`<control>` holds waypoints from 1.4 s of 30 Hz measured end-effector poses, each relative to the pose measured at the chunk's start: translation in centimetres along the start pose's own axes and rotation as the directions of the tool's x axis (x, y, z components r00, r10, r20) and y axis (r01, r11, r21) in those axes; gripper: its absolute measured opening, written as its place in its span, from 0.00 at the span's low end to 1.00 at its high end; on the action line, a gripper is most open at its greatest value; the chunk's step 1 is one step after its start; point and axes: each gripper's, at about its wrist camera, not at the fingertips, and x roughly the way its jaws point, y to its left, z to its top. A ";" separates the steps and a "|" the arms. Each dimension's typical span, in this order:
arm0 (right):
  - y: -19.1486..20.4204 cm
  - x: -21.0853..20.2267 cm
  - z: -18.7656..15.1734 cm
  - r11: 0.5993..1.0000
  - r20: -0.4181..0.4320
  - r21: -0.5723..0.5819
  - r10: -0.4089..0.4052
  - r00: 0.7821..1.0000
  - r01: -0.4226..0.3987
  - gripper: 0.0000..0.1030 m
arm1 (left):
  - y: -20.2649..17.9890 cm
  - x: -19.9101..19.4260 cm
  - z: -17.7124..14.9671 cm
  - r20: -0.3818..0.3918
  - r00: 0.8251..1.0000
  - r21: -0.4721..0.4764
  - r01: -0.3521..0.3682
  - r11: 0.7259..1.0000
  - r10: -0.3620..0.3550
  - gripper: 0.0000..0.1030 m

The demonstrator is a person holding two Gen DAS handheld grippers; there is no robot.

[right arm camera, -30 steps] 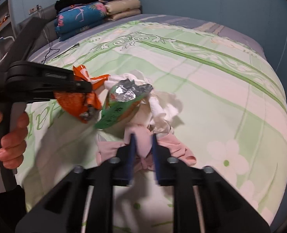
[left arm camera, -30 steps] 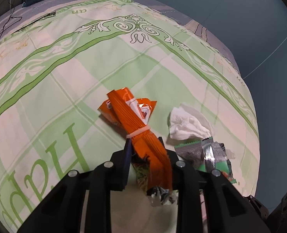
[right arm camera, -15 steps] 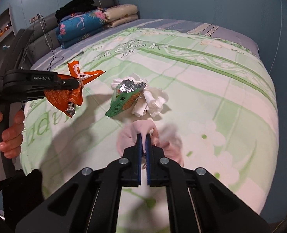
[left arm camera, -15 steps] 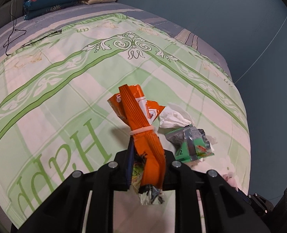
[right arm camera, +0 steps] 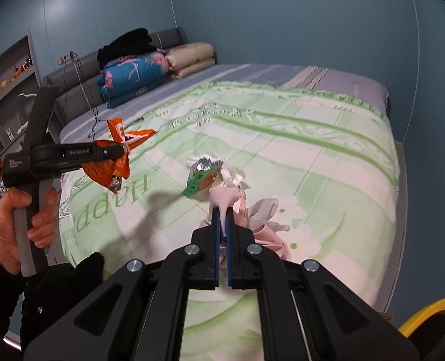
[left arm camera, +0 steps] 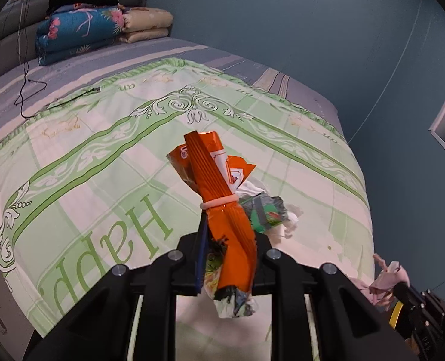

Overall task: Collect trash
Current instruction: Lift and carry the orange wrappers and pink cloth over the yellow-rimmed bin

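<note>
Two grippers are both clenched on trash above the green-patterned bedspread (right arm camera: 312, 162); the left gripper (left arm camera: 227, 240) pinches an orange snack wrapper (left arm camera: 219, 186) tied with a white band, held clear of the bed; the right gripper (right arm camera: 222, 219) nips a pink crumpled rag (right arm camera: 225, 198); at its 12 o'clock, a green foil packet (right arm camera: 201, 177) lies against white tissue (right arm camera: 233, 174).

yellow object (right arm camera: 430, 316) cut off at corner, shelf items (right arm camera: 4, 84) indistinct
</note>
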 end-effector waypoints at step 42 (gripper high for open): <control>-10.5 -29.3 -4.9 0.925 0.393 0.206 -0.377 0.839 0.320 0.02 | -27.9 -13.0 -11.3 -0.050 0.900 0.490 0.400 0.774 -0.433 0.18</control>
